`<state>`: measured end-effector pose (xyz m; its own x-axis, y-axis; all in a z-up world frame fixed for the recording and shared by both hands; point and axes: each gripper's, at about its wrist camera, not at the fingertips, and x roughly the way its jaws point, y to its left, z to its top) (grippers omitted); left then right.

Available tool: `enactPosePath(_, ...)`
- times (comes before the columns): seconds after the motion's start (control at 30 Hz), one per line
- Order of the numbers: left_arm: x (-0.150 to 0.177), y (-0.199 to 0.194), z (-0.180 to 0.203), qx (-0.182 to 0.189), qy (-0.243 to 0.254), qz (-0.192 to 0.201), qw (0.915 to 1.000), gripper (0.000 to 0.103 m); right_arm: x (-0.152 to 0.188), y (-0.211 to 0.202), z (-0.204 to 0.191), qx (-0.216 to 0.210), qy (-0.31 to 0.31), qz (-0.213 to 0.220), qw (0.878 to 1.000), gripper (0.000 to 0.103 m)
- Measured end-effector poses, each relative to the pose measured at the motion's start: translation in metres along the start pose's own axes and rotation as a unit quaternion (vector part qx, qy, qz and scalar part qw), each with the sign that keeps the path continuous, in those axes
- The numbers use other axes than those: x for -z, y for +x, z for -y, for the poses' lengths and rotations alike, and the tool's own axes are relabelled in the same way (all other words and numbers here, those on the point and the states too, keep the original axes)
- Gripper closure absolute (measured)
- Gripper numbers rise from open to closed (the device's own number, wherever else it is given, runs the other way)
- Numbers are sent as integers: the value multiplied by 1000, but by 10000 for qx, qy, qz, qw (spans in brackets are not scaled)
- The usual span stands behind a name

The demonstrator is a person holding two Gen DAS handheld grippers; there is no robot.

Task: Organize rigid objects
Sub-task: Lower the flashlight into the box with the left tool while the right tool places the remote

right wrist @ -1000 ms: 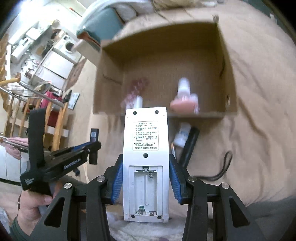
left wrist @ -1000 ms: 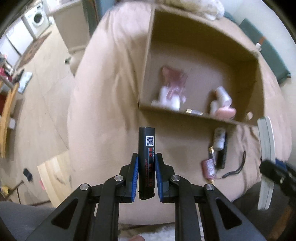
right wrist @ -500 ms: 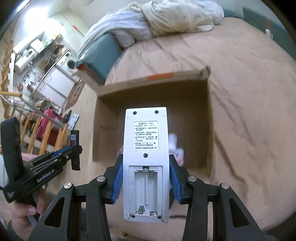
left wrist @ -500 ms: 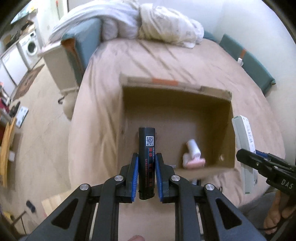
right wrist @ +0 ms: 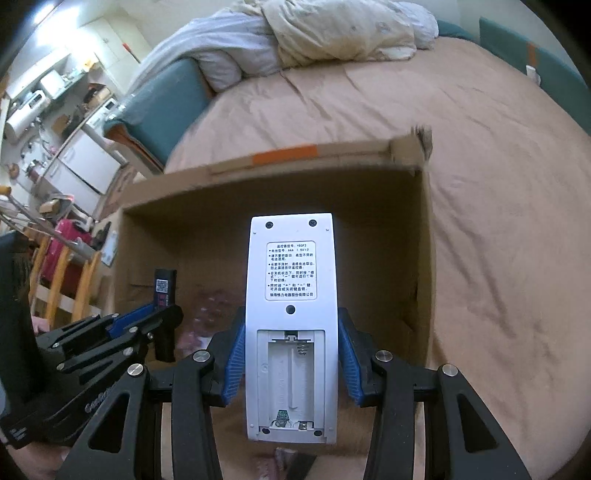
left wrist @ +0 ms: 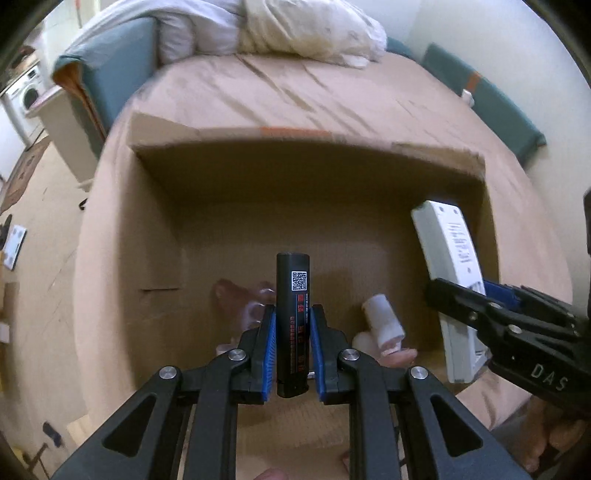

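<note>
My left gripper [left wrist: 292, 325] is shut on a black cylinder [left wrist: 292, 295] with a QR label, held upright over the open cardboard box [left wrist: 258, 155] on the bed. My right gripper [right wrist: 291, 354] is shut on a white remote [right wrist: 291, 280], back side up with its battery bay open, also over the box [right wrist: 424, 229]. Each view shows the other gripper: the remote [left wrist: 448, 258] at the right, the cylinder [right wrist: 164, 288] at the left. Inside the box lie a white and pink bottle [left wrist: 382, 319] and a blurred pinkish item [left wrist: 240, 299].
The box rests on a bed with a tan sheet [right wrist: 480, 147]. A heap of pale bedding [right wrist: 314, 33] lies at the far end. A teal chair [left wrist: 107, 74] stands off the bed's left side, with kitchen appliances beyond.
Both grippers have moved forward and lowered over the box while holding their objects. The loose items on the sheet before the box have left view.
</note>
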<state>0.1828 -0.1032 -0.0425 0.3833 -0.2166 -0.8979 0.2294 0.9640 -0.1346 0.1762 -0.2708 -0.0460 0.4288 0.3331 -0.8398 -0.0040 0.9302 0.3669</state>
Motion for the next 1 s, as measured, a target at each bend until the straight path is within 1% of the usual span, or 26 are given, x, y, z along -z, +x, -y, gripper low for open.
enactPosePath(0.1,5,23,0,-179,30,-170,9997,87,3,14,1,49,-34,-153,9999,56)
enactPosePath(0.17,7,34,1,-290,42,-223,9993,87,2,22,-2,232,-198,-150,9994,56)
enactPosePath(0.23,10,44,1,-454,83,-275,9986,87,3,30,-4,310,-301,-207,9989,56)
enactPosePath(0.3,12,51,-2,-441,-26,-384,9983,87,6,36,-7,465,-429,-268,9976,56)
enactPosePath(0.37,12,55,-2,-532,-16,-414,9977,87,7,42,-8,586,-508,-318,9965,56)
enactPosePath(0.63,8,64,-1,-564,-149,-488,9971,87,3,57,-7,661,-542,-516,9950,56)
enactPosePath(0.87,10,67,5,-623,-58,-500,9968,87,1,58,-3,499,-410,-488,9967,56)
enactPosePath(0.93,12,68,7,-622,-56,-502,9968,87,1,54,0,411,-372,-476,9973,52)
enactPosePath(0.97,12,68,7,-625,-58,-505,9968,87,1,52,1,375,-366,-418,9978,43)
enactPosePath(1.0,12,68,7,-641,-55,-506,9966,87,0,49,1,327,-367,-371,9981,39)
